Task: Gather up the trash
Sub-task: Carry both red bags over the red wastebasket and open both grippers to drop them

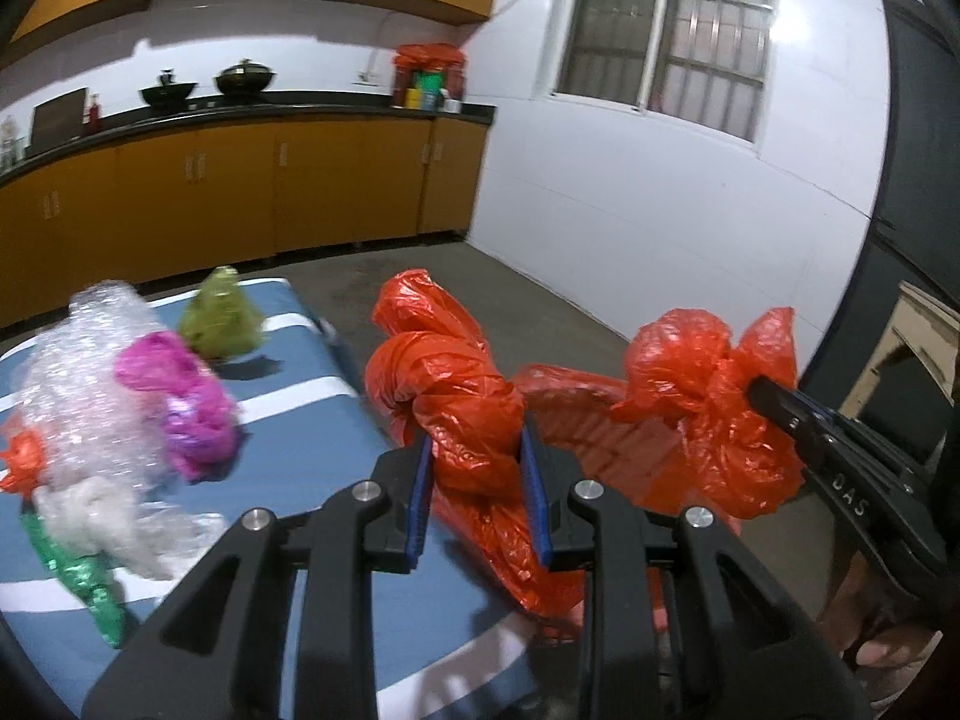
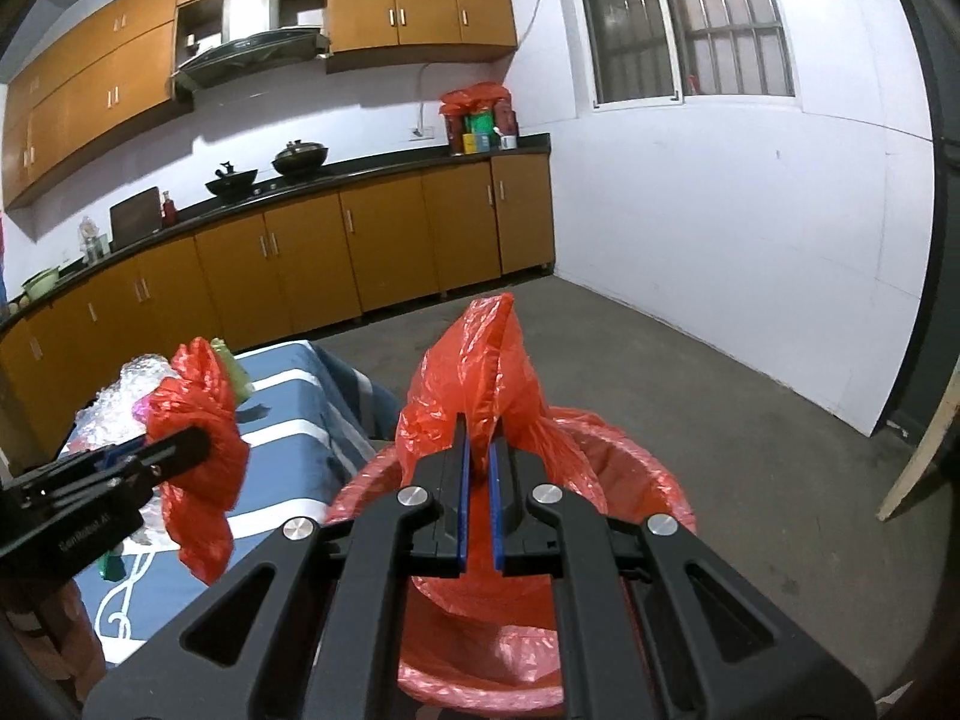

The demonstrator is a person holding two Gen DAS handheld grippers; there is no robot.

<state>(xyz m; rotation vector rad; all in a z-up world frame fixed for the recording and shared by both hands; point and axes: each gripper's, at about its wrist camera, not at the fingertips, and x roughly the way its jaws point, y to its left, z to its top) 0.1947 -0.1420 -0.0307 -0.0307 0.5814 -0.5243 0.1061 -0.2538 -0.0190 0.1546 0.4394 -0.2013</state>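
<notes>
A red plastic trash bag (image 1: 456,396) lines a round bin beside the table. My left gripper (image 1: 477,462) is shut on a bunched part of the bag's rim. My right gripper (image 2: 478,468) is shut on another bunched part of the red bag (image 2: 480,372); it shows at the right of the left wrist view (image 1: 750,387). The bag's open mouth (image 2: 480,630) hangs between the two grips. The left gripper (image 2: 198,441) shows at the left of the right wrist view. Trash lies on the table: bubble wrap (image 1: 84,396), a magenta wad (image 1: 186,402), a green lump (image 1: 222,321), a green foil piece (image 1: 84,582).
The table has a blue cloth with white stripes (image 1: 288,420). Orange kitchen cabinets (image 2: 360,246) and a black counter run along the back wall. A white wall with a window (image 2: 690,24) is at the right. Grey floor (image 2: 750,408) lies beyond the bin.
</notes>
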